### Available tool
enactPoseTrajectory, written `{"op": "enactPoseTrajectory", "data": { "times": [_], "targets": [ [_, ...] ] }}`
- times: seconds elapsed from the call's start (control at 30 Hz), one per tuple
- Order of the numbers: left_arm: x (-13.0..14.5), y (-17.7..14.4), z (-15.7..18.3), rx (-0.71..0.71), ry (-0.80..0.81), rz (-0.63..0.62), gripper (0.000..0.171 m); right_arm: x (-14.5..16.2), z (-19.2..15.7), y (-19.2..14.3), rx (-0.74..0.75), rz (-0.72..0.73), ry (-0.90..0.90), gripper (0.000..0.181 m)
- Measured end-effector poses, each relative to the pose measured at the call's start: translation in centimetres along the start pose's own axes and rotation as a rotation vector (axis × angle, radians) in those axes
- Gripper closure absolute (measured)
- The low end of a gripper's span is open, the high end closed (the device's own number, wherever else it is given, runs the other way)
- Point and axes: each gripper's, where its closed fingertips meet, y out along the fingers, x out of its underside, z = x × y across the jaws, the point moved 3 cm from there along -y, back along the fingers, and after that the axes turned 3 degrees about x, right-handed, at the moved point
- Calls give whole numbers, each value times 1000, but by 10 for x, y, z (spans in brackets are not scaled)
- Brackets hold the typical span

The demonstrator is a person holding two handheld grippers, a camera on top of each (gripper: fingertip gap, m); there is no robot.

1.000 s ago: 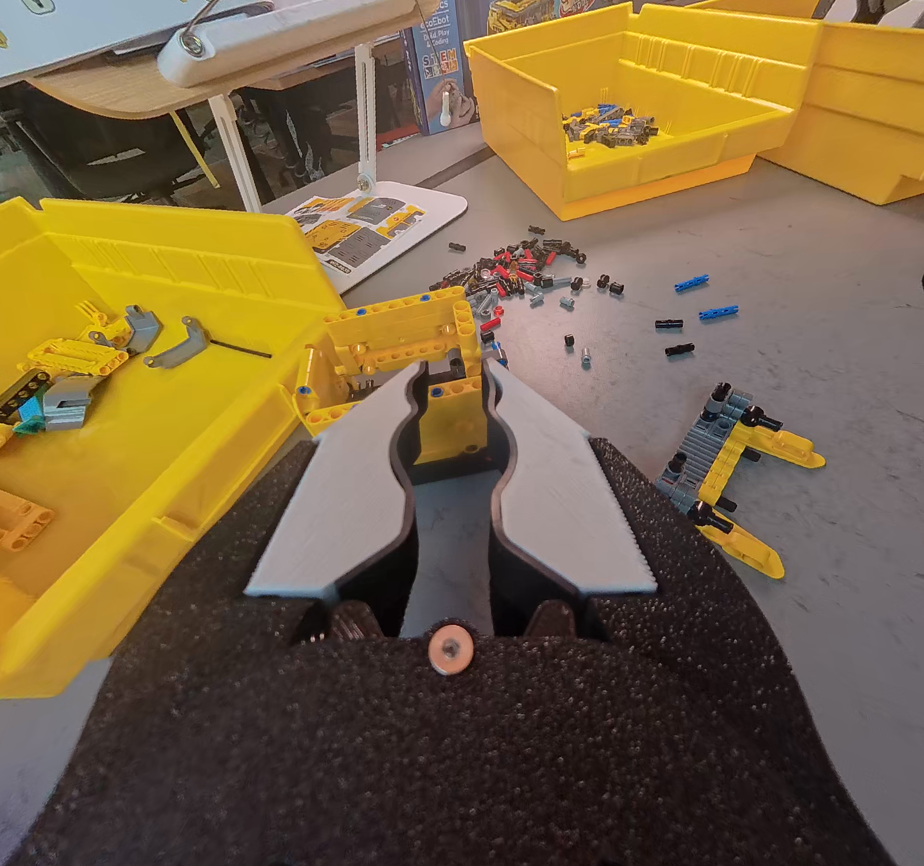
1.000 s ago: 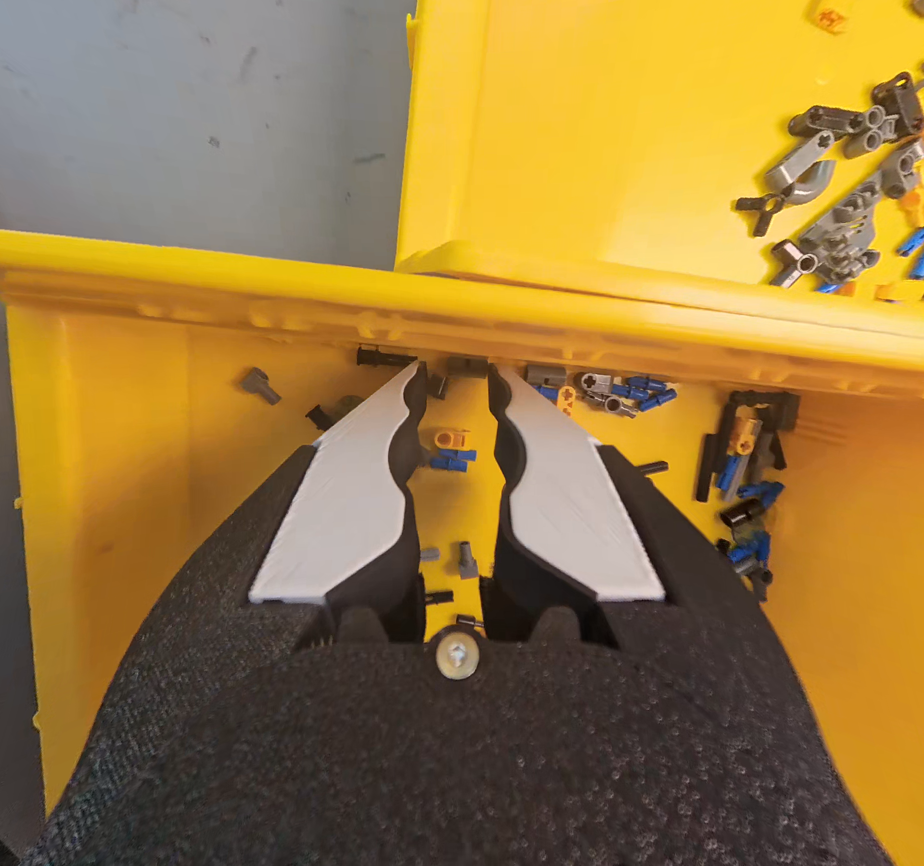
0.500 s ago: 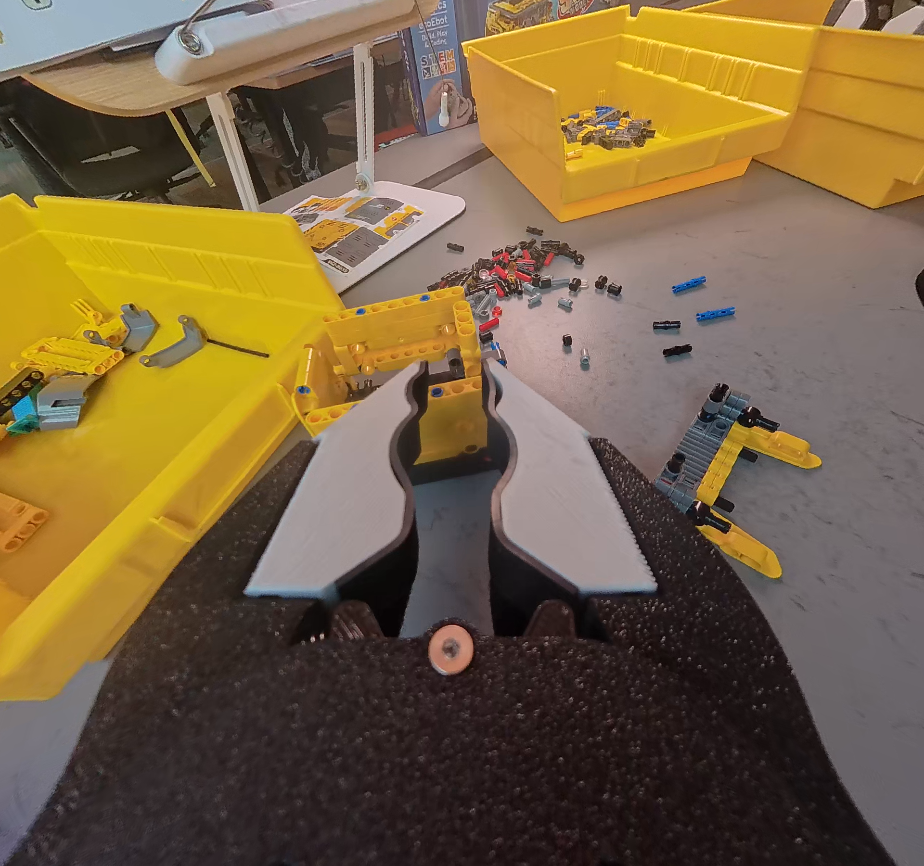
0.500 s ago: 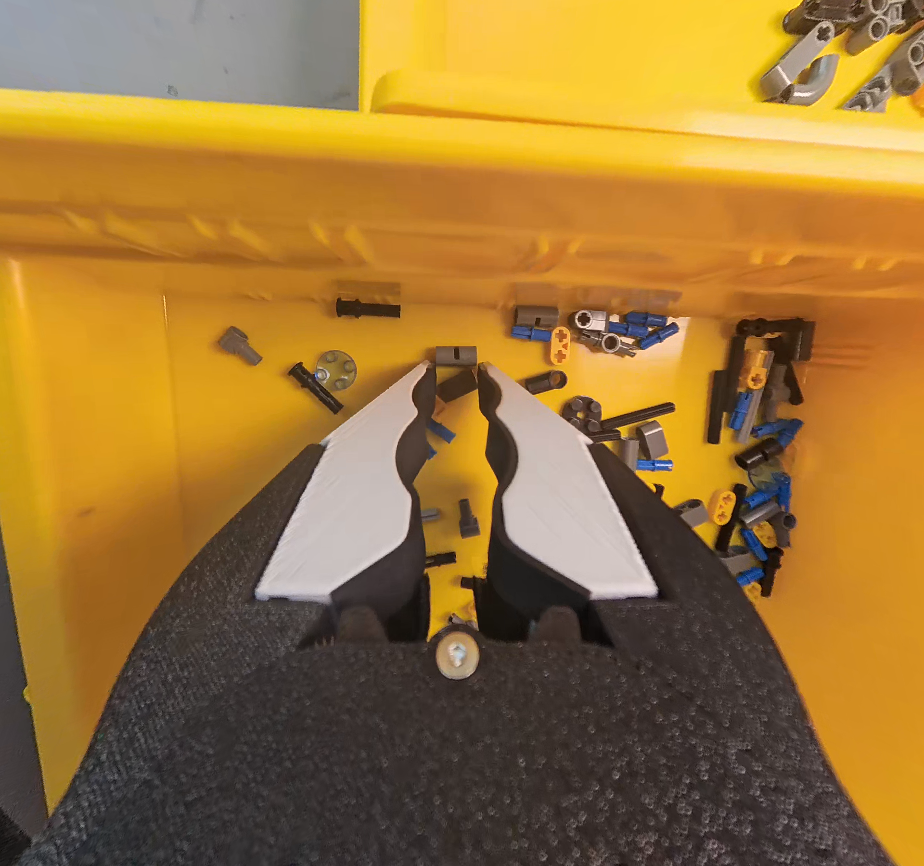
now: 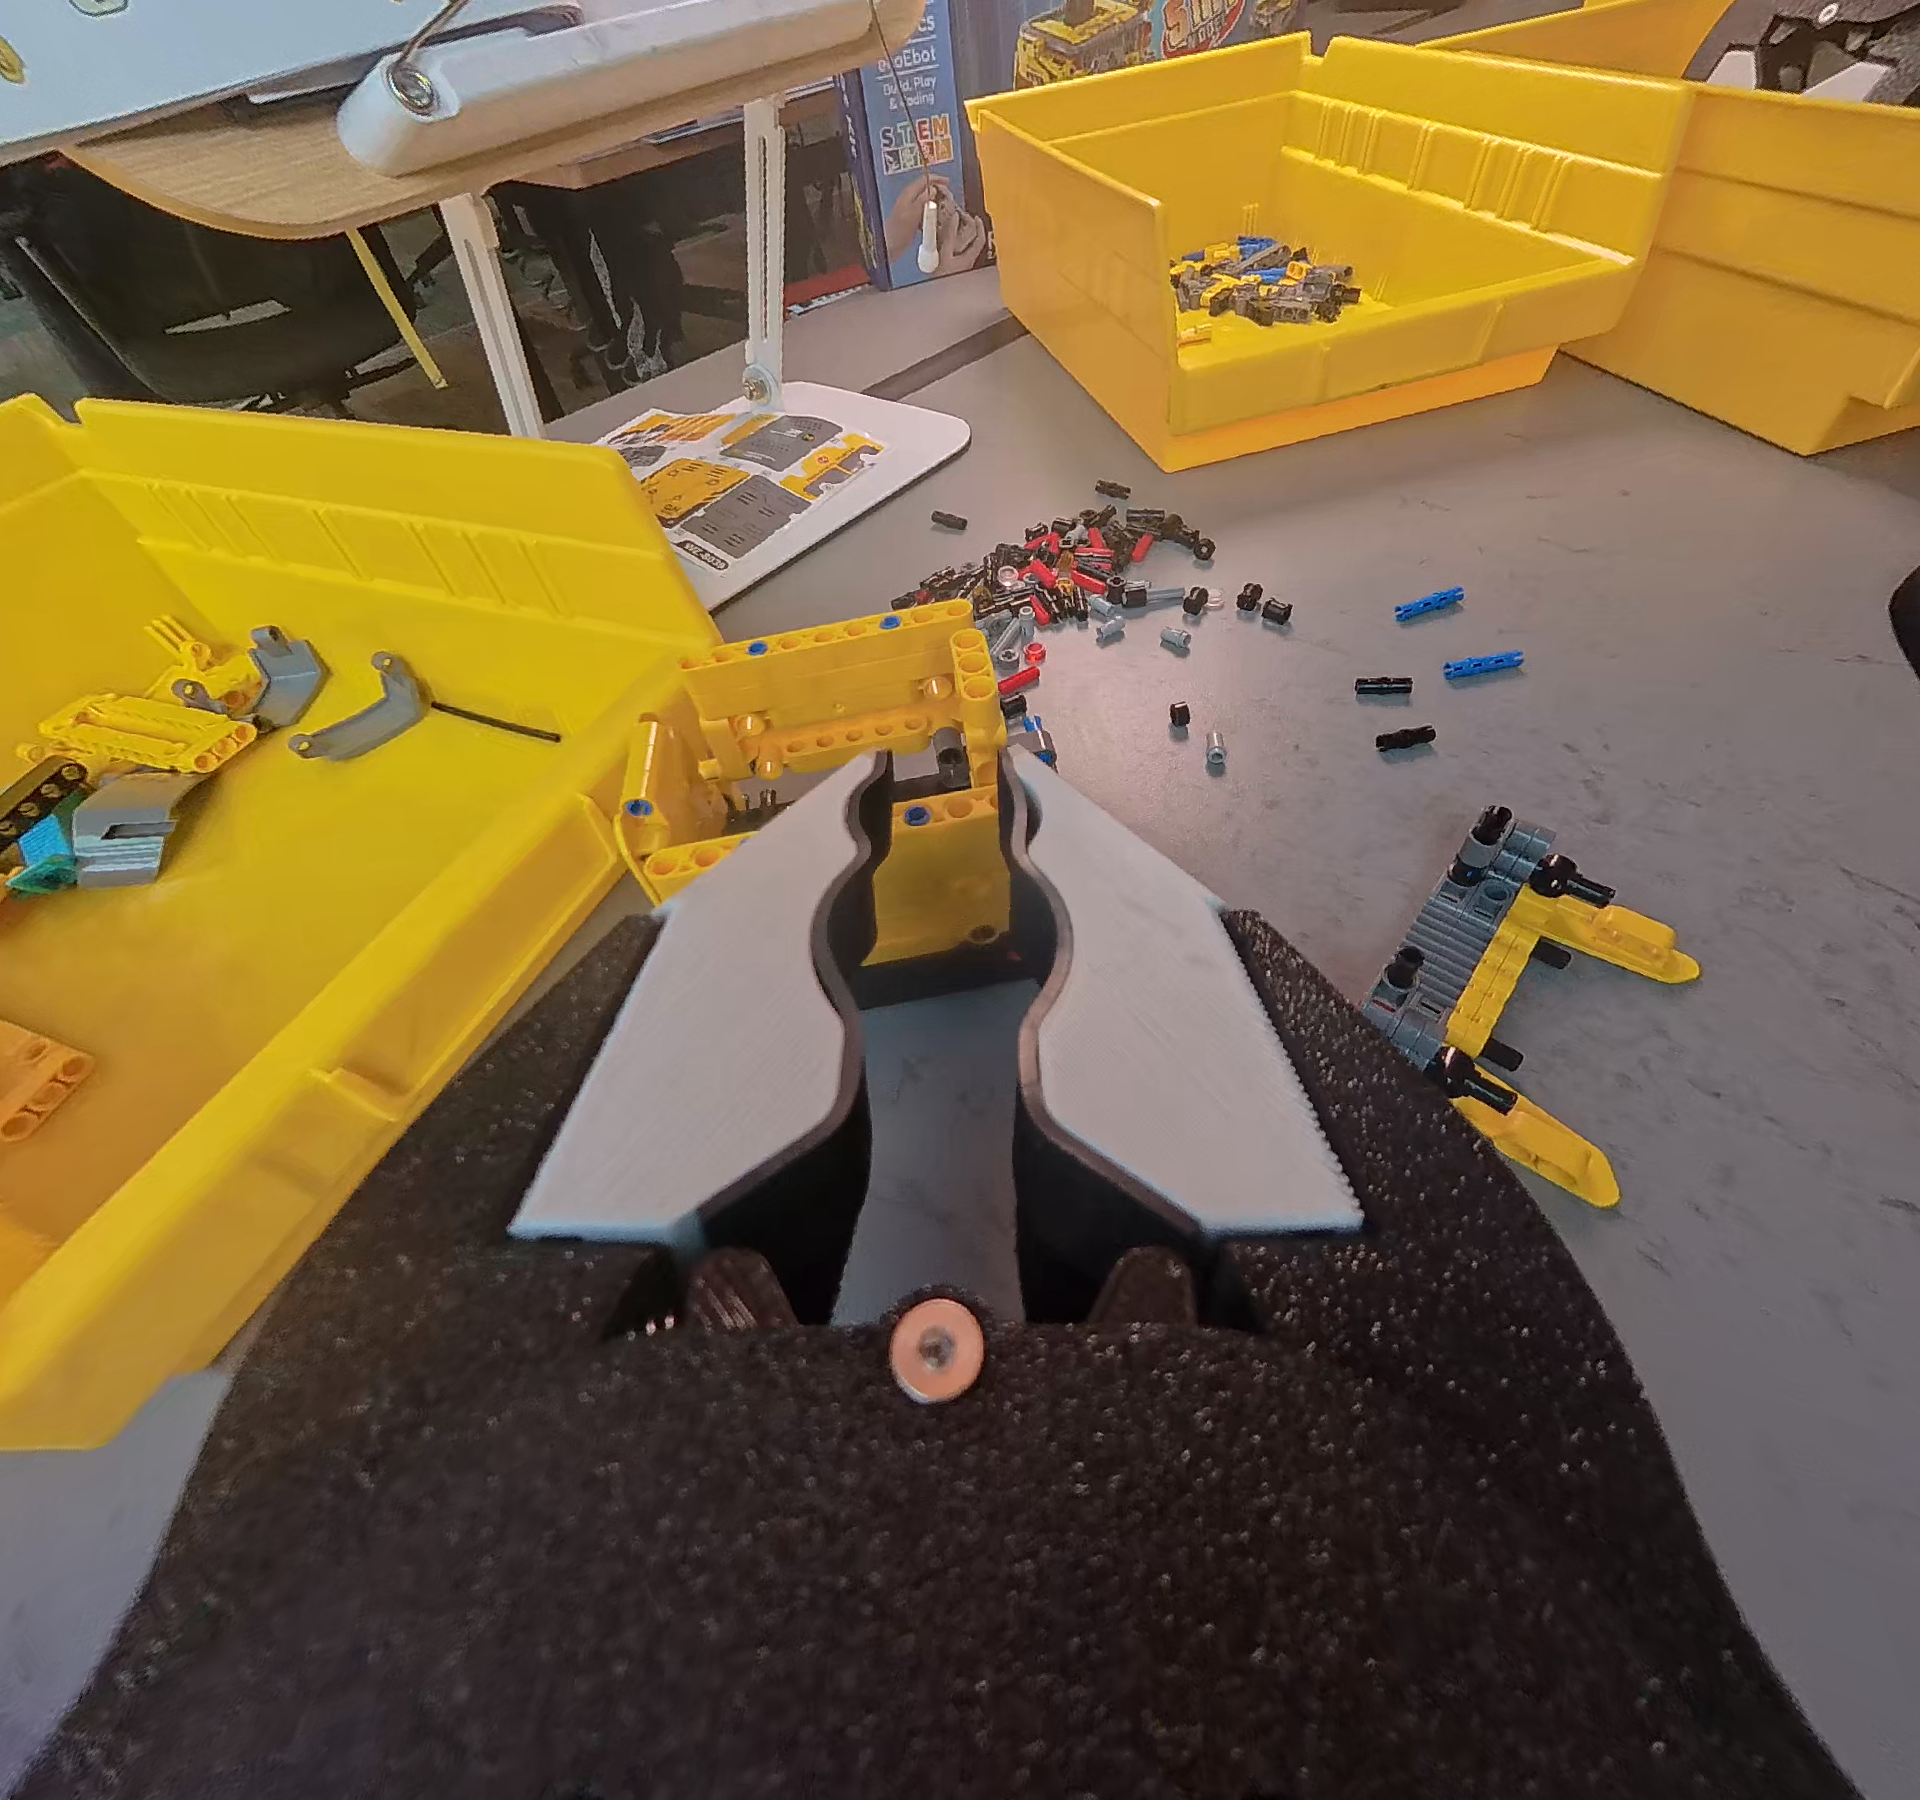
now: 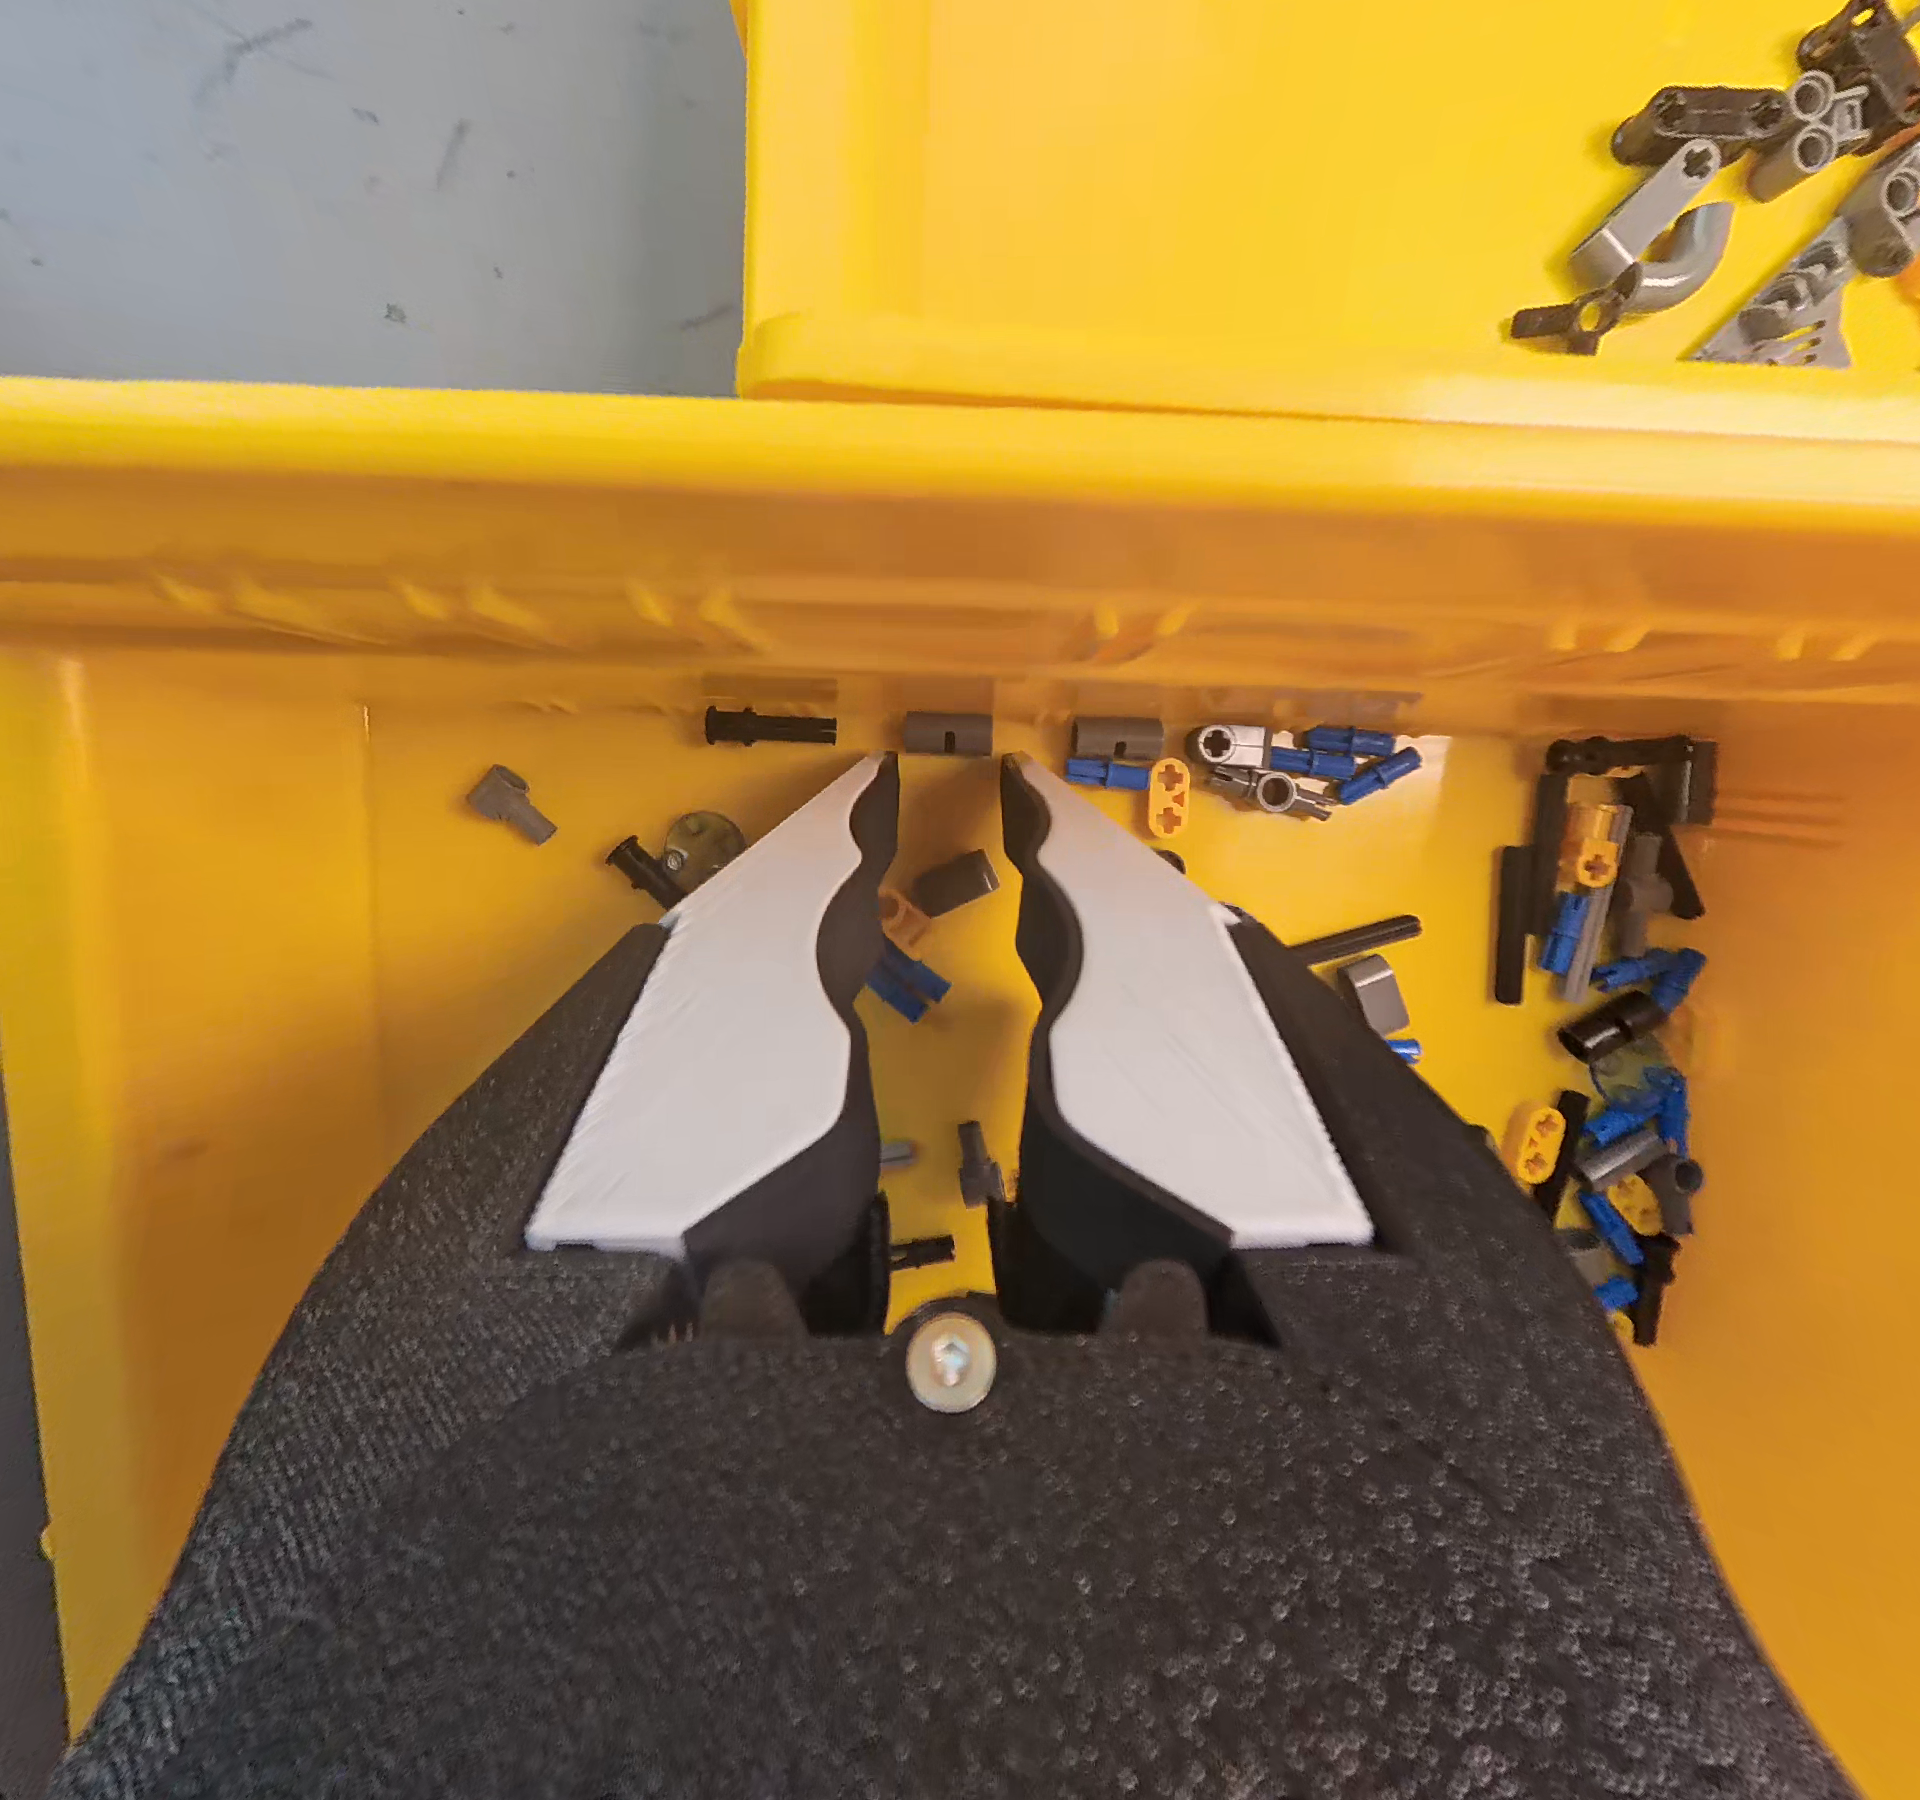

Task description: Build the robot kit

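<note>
The left gripper (image 5: 940,794) stays clamped on the yellow brick assembly (image 5: 862,701), while the right gripper (image 6: 948,763), jaws parted and empty, has edged forward in the yellow bin (image 6: 208,919) to a grey connector (image 6: 947,732) just ahead of its tips.

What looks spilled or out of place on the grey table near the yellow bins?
A heap of small red, black and grey plastic pins lies loose on the grey table, not in any yellow plastic bin. Stray blue pins and black pins are scattered beside it.
</note>
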Motion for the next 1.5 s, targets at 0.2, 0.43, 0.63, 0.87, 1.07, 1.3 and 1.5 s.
{"op": "enactPoseTrajectory", "data": {
  "times": [0.2,0.43,0.63,0.87,1.07,1.3,1.5],
  "targets": [
    [-1,-2,-2,3,-18,16,150,0,0,0,-12,15,31,167],
    [-4,-6,-5,7,-50,50,145,1,2,0,-19,17,51,170],
    [-5,-7,-9,13,-90,63,143,1,3,0,-12,22,49,177],
    [-5,-8,-12,17,-118,68,142,1,-1,-1,-38,5,37,164],
    [-5,-8,-13,17,-128,71,142,0,2,-4,4,8,43,159],
    [-5,-8,-13,16,-126,71,142,-4,4,2,31,1,35,163],
    [-5,-8,-13,17,-128,71,142,-3,3,2,25,6,47,166]
  ]
}}
